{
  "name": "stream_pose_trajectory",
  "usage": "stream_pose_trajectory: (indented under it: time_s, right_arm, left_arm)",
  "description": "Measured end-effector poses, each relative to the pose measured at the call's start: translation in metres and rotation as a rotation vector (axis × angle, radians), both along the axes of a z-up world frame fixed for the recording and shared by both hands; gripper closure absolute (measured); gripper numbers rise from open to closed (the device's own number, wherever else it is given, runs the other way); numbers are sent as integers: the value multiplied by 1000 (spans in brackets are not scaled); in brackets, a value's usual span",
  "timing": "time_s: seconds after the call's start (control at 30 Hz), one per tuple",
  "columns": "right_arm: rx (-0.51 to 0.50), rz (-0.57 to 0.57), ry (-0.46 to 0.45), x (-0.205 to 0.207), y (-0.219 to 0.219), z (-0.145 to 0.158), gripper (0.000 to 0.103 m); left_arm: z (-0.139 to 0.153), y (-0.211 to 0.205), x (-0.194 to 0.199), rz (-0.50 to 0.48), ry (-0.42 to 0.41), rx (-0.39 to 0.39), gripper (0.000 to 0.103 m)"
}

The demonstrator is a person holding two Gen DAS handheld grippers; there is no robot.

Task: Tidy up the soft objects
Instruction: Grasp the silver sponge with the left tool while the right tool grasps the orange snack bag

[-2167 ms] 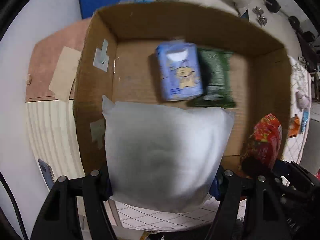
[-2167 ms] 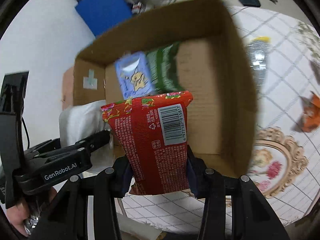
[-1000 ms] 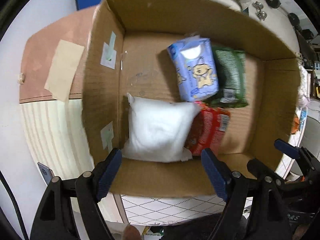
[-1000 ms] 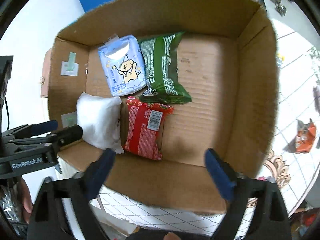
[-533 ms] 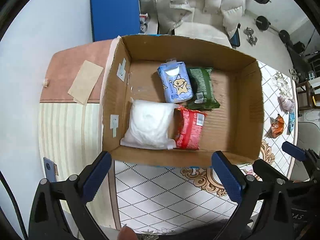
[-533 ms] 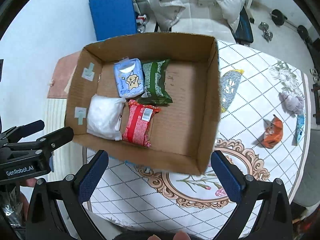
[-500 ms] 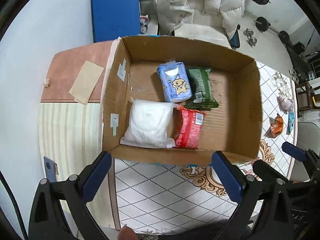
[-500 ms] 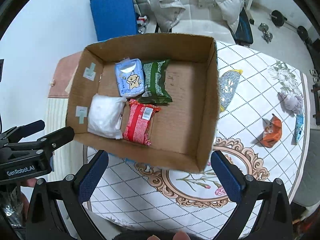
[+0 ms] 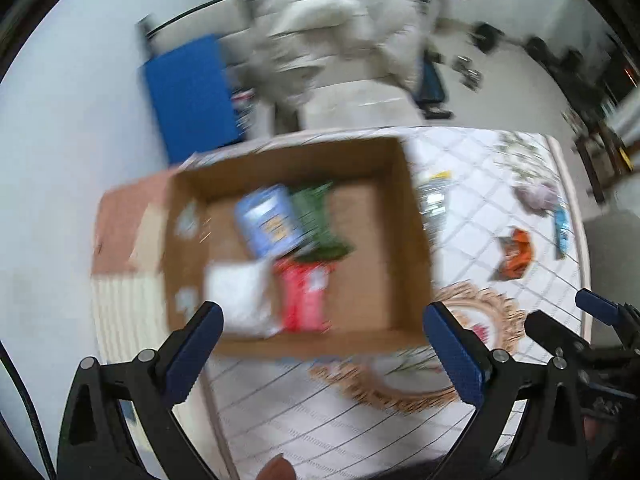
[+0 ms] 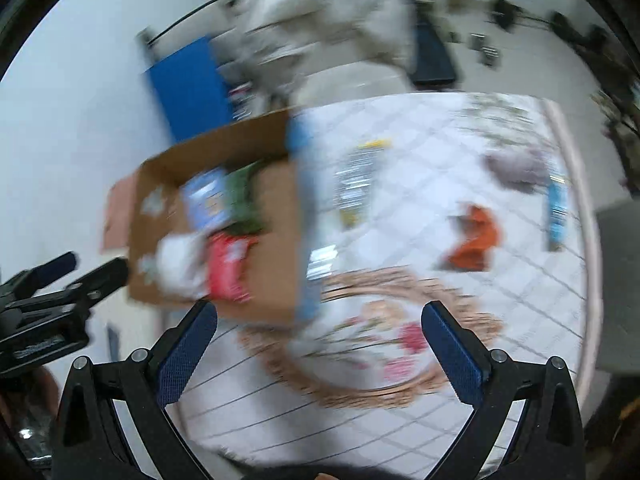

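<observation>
A cardboard box stands on the table and holds a white pillow pack, a red packet, a blue tissue pack and a green packet. My left gripper is open and empty, held above the box's near wall. My right gripper is open and empty, above the patterned cloth right of the box. An orange wrapper, a silver packet, a grey soft thing and a blue packet lie on the cloth. Both views are blurred.
A white quilted tablecloth with a round floral print covers the table. A blue mat and a chair draped with a pale coat stand beyond the table. The other gripper shows at the left edge of the right wrist view.
Both grippers let go of the white pack and the red packet, which now lie in the box. Both then rose and pulled back, and the views are swinging to the right.
</observation>
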State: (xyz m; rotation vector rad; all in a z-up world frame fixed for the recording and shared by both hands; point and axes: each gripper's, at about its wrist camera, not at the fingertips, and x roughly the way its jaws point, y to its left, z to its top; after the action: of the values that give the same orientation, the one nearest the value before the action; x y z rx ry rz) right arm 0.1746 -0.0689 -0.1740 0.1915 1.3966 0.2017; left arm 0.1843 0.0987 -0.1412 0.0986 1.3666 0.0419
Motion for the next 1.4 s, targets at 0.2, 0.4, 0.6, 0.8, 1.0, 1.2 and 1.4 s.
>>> stream_pose_trajectory:
  time_s: [0.2, 0.4, 0.6, 0.8, 1.0, 1.2, 1.4]
  right_arm:
    - [-57, -242, 71, 42, -125, -47, 0]
    - [-34, -310, 169, 78, -174, -106, 0]
    - [-31, -254, 255, 95, -164, -150, 0]
    - [-4, -239, 329, 104, -155, -182, 0]
    - [12, -254, 394, 106, -154, -206, 0]
    - [50, -299, 447, 104, -162, -225, 13]
    - [58, -329, 467, 93, -164, -229, 63]
  left_arm:
    - [-61, -115, 103, -233, 136, 66, 1]
    - [-165, -165, 173, -322, 352, 203, 1]
    - [-231, -172, 185, -334, 540, 209, 1]
    - [-260, -176, 180, -363, 618, 251, 1]
    - [-279, -171, 171, -352, 675, 245, 5]
    - [-281, -163, 157, -303, 666, 198, 48]
    - [-256, -156, 143, -222, 577, 92, 50]
